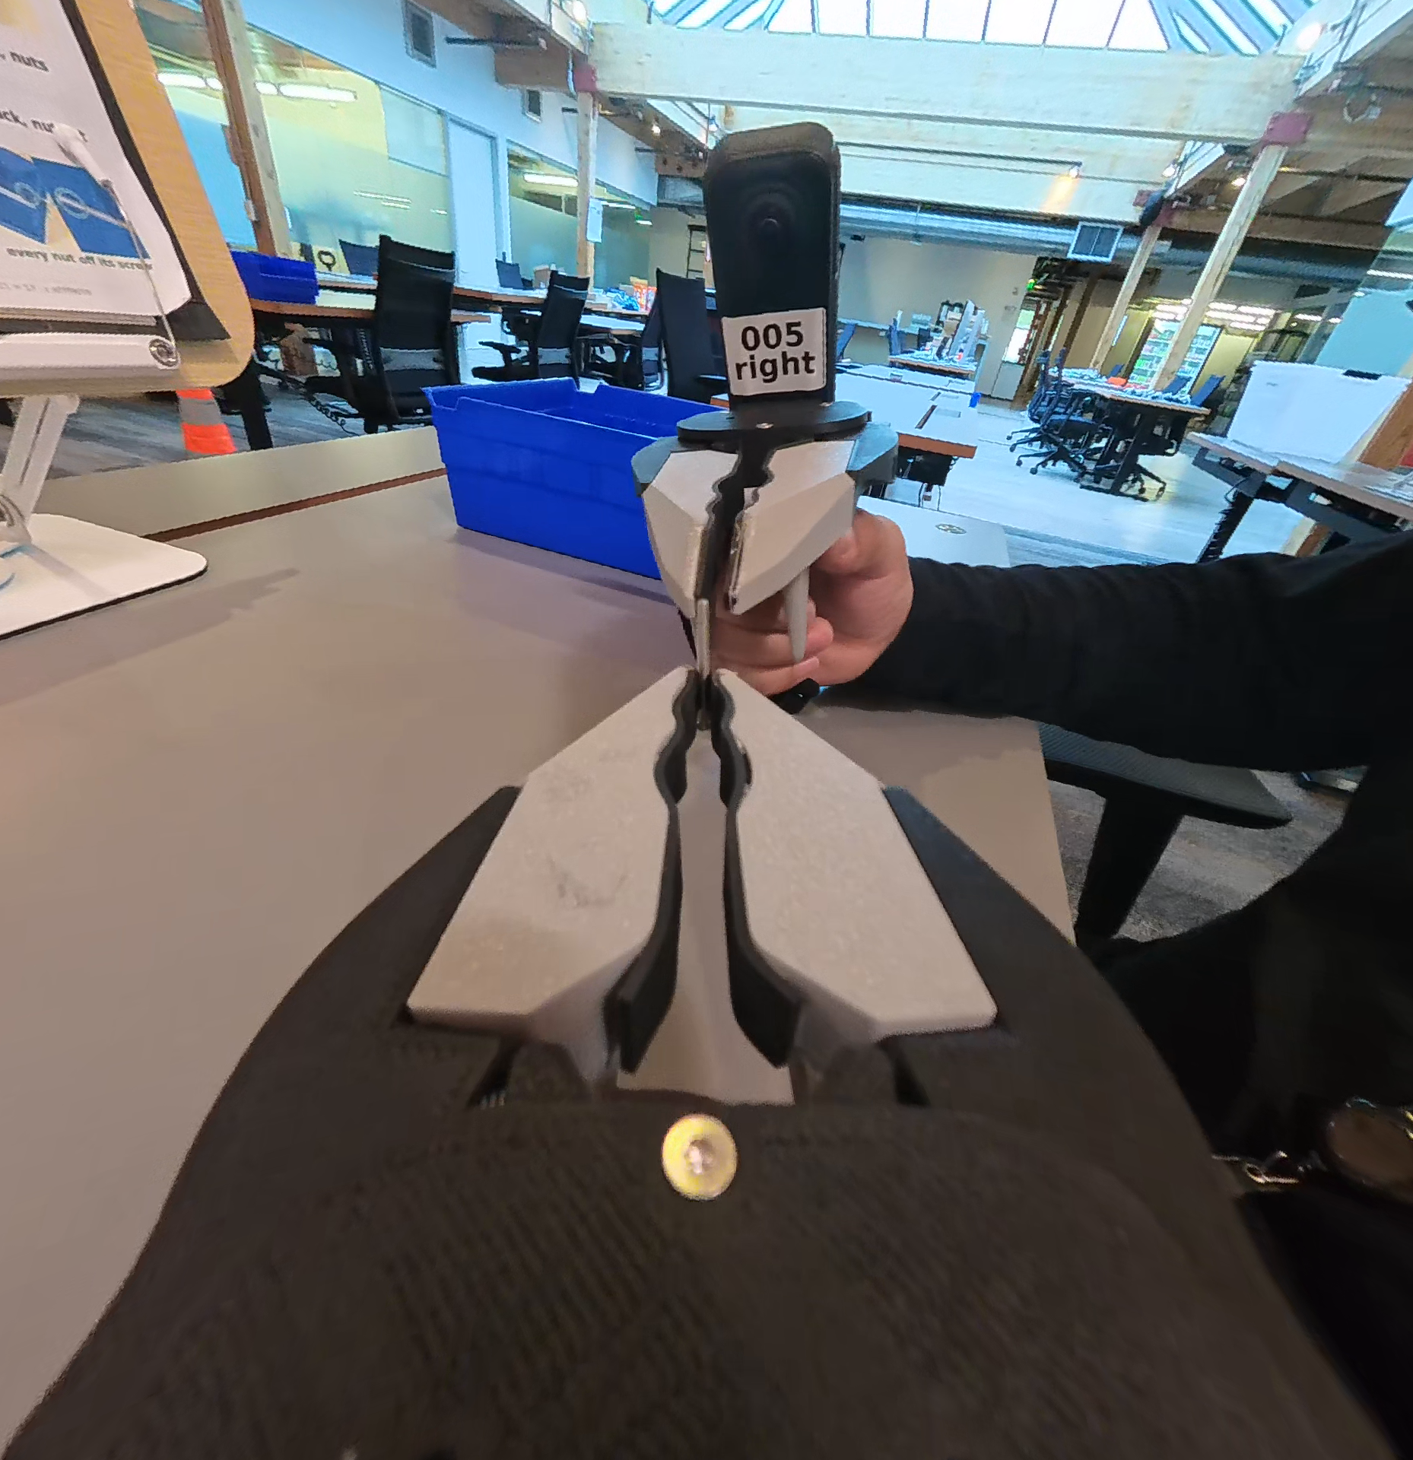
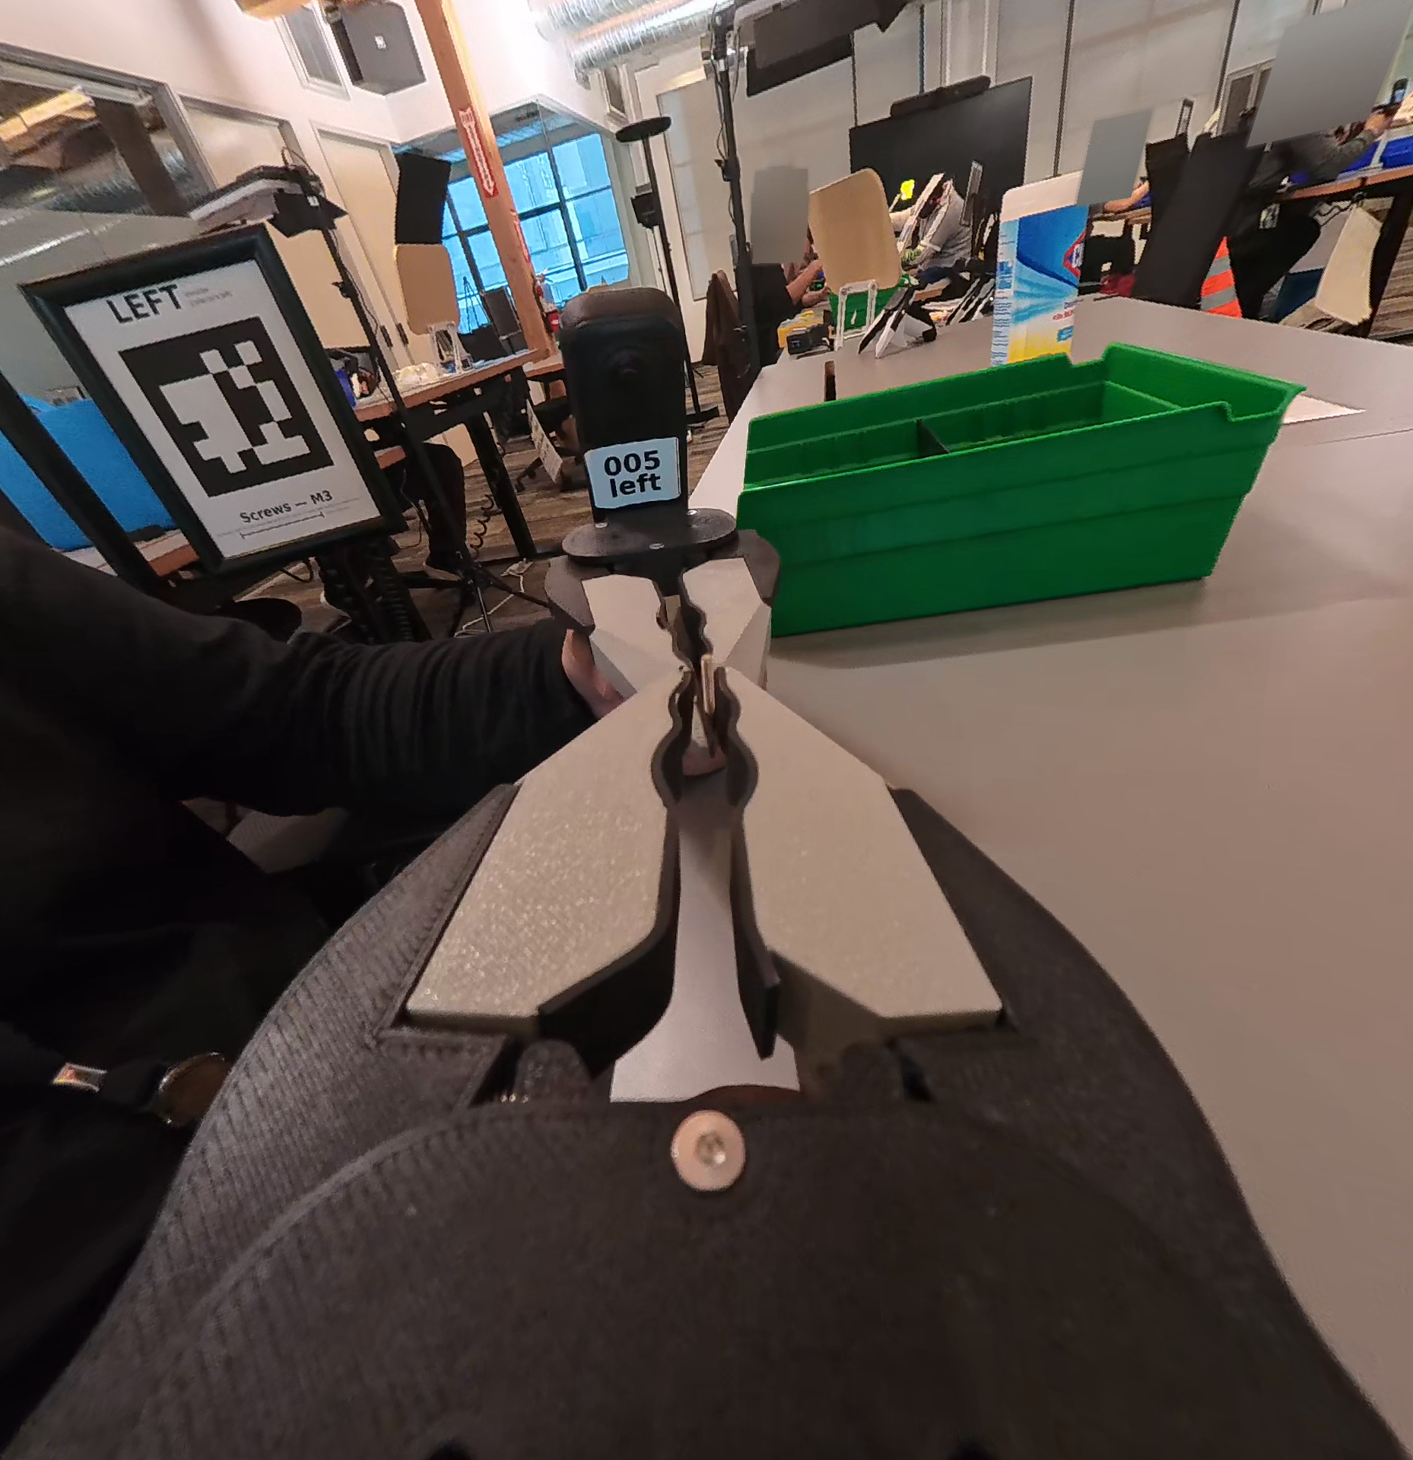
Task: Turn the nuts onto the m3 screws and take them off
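My two grippers face each other tip to tip above the grey table (image 1: 308,711). In the left wrist view my left gripper (image 1: 701,699) is shut on a small metal piece at its tips, which looks like the nut (image 1: 702,715). My right gripper (image 1: 715,588) points back at it, shut on a thin silver M3 screw (image 1: 700,632) whose free end reaches into the left tips. In the right wrist view my right gripper (image 2: 705,699) is shut on the screw (image 2: 710,686), and the left gripper (image 2: 691,632) meets it. The nut is hidden there.
A blue bin (image 1: 545,474) stands on the table behind the right gripper. A green bin (image 2: 1003,506) stands behind the left gripper. An instruction sheet on a stand (image 1: 71,197) is at far left. A framed marker sign (image 2: 213,411) stands off the table edge.
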